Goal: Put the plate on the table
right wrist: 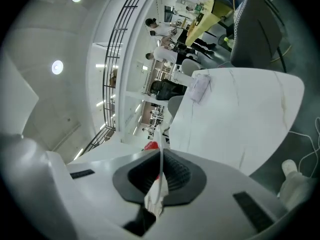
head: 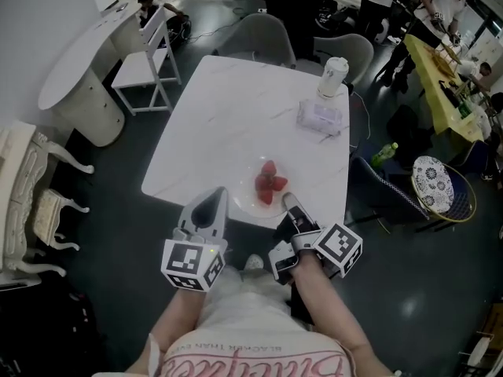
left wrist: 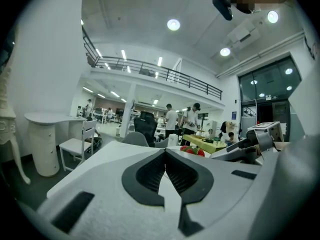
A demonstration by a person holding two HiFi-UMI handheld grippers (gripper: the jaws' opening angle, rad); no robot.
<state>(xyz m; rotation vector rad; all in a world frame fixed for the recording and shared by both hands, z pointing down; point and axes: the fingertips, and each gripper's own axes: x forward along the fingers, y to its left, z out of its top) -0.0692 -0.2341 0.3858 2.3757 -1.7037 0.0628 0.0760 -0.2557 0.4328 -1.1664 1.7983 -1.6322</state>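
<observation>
A white plate (head: 245, 203) with several strawberries (head: 269, 182) is at the near edge of the white marble table (head: 228, 108). My right gripper (head: 288, 203) is shut on the plate's right rim. In the right gripper view the rim (right wrist: 160, 171) runs edge-on between the jaws of the right gripper (right wrist: 161, 156), with a strawberry (right wrist: 151, 146) behind. My left gripper (head: 216, 200) sits beside the plate's left edge, shut and holding nothing. In the left gripper view the left gripper (left wrist: 165, 154) has its jaws together, with strawberries (left wrist: 192, 151) to the right. Whether the plate rests fully on the table I cannot tell.
A white jar (head: 332, 77) and a tissue pack (head: 321, 118) stand at the table's far right. Grey chairs (head: 255, 36) line the far side and a white chair (head: 149, 67) stands to the left. A green bottle (head: 383, 155) and a patterned round seat (head: 434, 183) are to the right.
</observation>
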